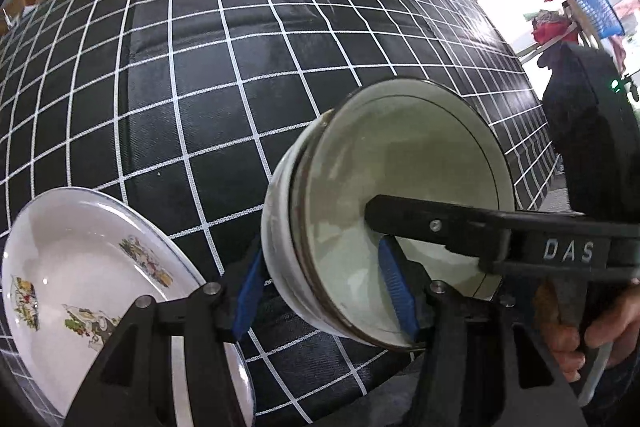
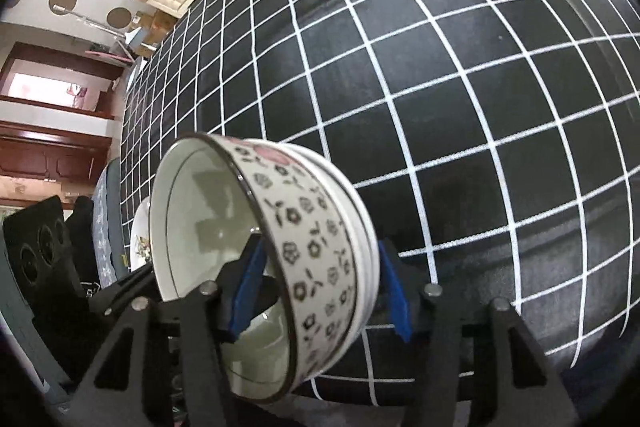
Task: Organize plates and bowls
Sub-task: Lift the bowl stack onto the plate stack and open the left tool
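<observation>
Stacked bowls (image 2: pixel 280 259) tipped on side, mouth facing left, above checked tablecloth (image 2: pixel 460 107); floral outside, pale inside. Left gripper (image 1: pixel 328 291), right gripper (image 2: pixel 320 291) both clamped on wall. Decorated plate (image 1: pixel 80 267) lower left.

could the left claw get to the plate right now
Probably not yet: the left claw is shut on the bowl, which the right claw also grips. The plate lies unobstructed beside it.

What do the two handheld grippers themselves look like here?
Both grippers are black, angular frames with silver pivot bolts and ribbed blue finger pads. The right gripper carries raised "DAS" lettering and a small green light; a bare hand holds its handle.
</observation>
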`<state>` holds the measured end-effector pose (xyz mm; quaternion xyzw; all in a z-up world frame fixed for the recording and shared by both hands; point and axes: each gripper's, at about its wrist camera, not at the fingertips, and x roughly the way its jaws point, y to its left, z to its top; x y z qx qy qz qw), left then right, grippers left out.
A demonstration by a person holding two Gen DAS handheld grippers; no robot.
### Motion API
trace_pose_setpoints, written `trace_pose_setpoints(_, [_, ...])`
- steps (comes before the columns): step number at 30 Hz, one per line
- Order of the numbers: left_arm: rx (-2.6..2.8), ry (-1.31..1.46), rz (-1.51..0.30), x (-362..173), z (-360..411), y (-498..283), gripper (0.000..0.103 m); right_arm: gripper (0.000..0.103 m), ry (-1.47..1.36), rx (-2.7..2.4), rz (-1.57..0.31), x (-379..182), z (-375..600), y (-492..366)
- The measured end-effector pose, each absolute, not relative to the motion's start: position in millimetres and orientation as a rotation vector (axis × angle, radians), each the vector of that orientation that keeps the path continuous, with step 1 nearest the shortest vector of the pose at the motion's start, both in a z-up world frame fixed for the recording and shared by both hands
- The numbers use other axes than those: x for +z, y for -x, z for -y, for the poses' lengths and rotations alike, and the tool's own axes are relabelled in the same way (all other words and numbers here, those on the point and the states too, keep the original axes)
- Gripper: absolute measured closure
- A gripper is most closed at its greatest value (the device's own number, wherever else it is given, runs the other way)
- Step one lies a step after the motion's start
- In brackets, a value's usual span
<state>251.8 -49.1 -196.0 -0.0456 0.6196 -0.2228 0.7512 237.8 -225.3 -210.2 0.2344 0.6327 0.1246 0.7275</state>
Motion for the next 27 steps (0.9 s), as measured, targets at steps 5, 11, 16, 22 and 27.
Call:
trace_pose_setpoints(5, [-0.470,0.113,-1.348,-195,55,-247,0.049,0.044,-0.491,0.282,-1.378,-206,224,-230])
trace_pose_setpoints(11, [-0.467,0.103,-1.344,-194,63,-239,0.049,0.044,-0.466,0.292,-1.342,-190,217,-223])
trace_pose_setpoints(16, [-0.459,0.099,-1.308,-177,62,-230,0.049,0.044,-0.448,0.304,-1.316,-166,202,-225])
trace_pose_setpoints(22, [-0.423,0.115,-1.249,-147,49,-224,0.049,0.044,-0.431,0.341,-1.308,-141,169,-231])
trace_pose_setpoints(27, [-0.360,0.151,-1.206,-128,18,-219,0.049,0.044,-0.387,0.399,-1.317,-129,127,-238])
